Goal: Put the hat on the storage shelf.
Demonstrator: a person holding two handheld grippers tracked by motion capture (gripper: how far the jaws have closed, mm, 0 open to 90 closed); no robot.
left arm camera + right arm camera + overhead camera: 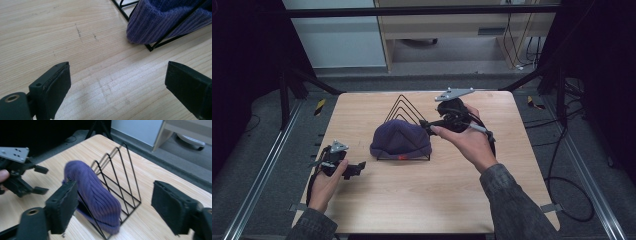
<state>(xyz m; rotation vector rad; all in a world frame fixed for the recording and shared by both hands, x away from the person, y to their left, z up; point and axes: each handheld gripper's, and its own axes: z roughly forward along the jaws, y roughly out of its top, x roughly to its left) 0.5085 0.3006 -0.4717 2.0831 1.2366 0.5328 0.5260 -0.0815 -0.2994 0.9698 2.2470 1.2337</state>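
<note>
A purple knit hat (399,137) lies slumped in a black wire rack (393,107) at the middle of the wooden table (412,200). My right gripper (425,127) is at the hat's right side, level and pointing at it. In the right gripper view the gripper (115,195) stands open, with the hat (92,192) and rack (131,171) just ahead of the jaws and nothing pinched. My left gripper (358,168) rests low near the table's left front, open and holding nothing. In the left gripper view the gripper (117,75) faces bare wood, with the hat (160,22) off to the upper right.
Bare tabletop (75,37) lies in front of and left of the rack. A wooden cabinet (462,30) stands beyond the far edge. Cables (562,165) trail over the floor at the right. The left gripper (41,180) also shows in the right gripper view.
</note>
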